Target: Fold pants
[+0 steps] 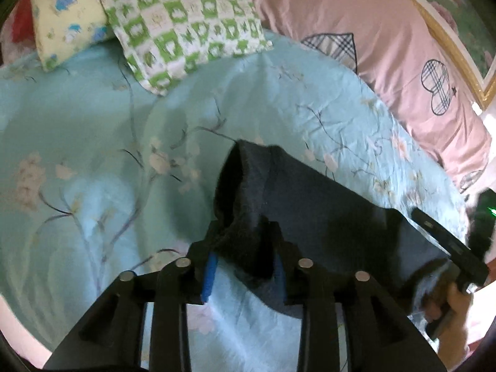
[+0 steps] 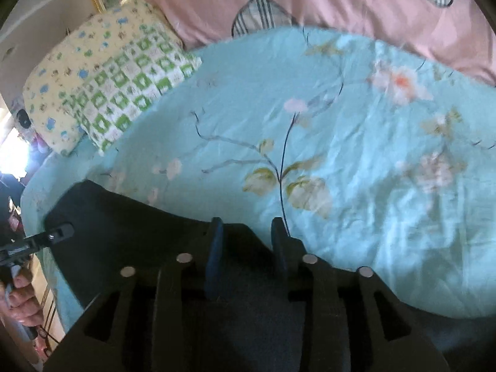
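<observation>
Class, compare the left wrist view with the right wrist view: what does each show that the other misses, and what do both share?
Left wrist only: the left tongs with bunched dark pants between them, and a red item behind the pillows. Right wrist only: the right tongs over the pants' edge, and an orange-centred flower. Both: blue floral bedspread, green checked pillow, pink quilt.

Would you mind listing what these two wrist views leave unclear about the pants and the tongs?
- Left wrist view: the pants bunch between the left tongs; whether the pads press them is hidden by the fabric.
- Right wrist view: the right tongs have dark cloth between them; their grip is unreadable.
- Both views: the lower pants are cut off by the bottom edge and the tongs' frames.
- Motion blur hides the seams and waistband.
</observation>
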Demonstrator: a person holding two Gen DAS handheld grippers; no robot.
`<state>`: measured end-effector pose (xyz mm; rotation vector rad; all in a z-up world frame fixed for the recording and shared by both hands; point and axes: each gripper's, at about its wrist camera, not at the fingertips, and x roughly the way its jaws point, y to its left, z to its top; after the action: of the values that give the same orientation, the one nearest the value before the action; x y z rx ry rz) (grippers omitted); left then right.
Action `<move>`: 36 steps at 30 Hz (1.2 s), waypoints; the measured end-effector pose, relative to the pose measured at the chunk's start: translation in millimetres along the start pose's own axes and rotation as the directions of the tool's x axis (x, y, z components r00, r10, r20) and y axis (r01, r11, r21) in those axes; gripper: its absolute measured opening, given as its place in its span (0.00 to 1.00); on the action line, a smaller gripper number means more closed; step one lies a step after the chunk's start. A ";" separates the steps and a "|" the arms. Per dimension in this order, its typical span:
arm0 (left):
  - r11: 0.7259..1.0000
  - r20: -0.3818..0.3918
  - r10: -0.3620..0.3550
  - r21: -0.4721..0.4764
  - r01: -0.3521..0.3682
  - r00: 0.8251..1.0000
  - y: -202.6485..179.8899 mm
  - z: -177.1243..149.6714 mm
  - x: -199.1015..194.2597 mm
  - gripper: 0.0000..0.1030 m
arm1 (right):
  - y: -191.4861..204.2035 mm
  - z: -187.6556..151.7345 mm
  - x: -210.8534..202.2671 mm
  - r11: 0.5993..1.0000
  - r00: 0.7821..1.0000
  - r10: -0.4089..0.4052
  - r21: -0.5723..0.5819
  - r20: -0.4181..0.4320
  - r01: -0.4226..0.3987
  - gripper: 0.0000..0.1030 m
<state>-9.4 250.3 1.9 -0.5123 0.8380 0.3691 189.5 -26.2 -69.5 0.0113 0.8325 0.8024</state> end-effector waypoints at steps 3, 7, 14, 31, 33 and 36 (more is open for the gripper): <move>1.000 0.055 0.021 0.011 -0.022 0.998 -5.2 1.8 -21.1 0.46 | 4.7 -6.1 -34.1 1.000 0.998 -0.004 -0.015 0.055 0.004 0.70; 0.999 0.100 0.001 0.047 -0.006 0.995 -22.0 4.2 -44.9 0.54 | 2.1 -27.1 -79.9 1.000 0.994 0.007 -0.001 0.113 -0.007 0.70; 0.989 0.083 -0.062 0.139 0.050 0.995 -70.9 -5.5 -47.6 0.58 | -30.7 -72.3 -135.7 0.985 0.986 -0.016 0.172 0.163 -0.013 0.70; 0.907 -0.070 -0.175 0.377 0.189 0.982 -193.2 -53.3 -17.4 0.63 | -101.4 -158.8 -224.2 0.891 0.956 -0.173 0.452 0.238 0.049 0.70; 0.891 -0.086 -0.189 0.403 0.208 0.978 -206.9 -57.6 -15.1 0.64 | -106.9 -165.2 -230.9 0.880 0.952 -0.190 0.471 0.242 0.056 0.70; 0.863 -0.120 -0.202 0.448 0.235 0.972 -228.2 -63.7 -9.0 0.65 | -115.6 -174.8 -241.8 0.863 0.943 -0.215 0.502 0.256 0.060 0.70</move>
<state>60.7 26.6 37.7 -0.1714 0.8892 -0.0641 49.2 -313.7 -67.4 0.5111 0.7122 0.4182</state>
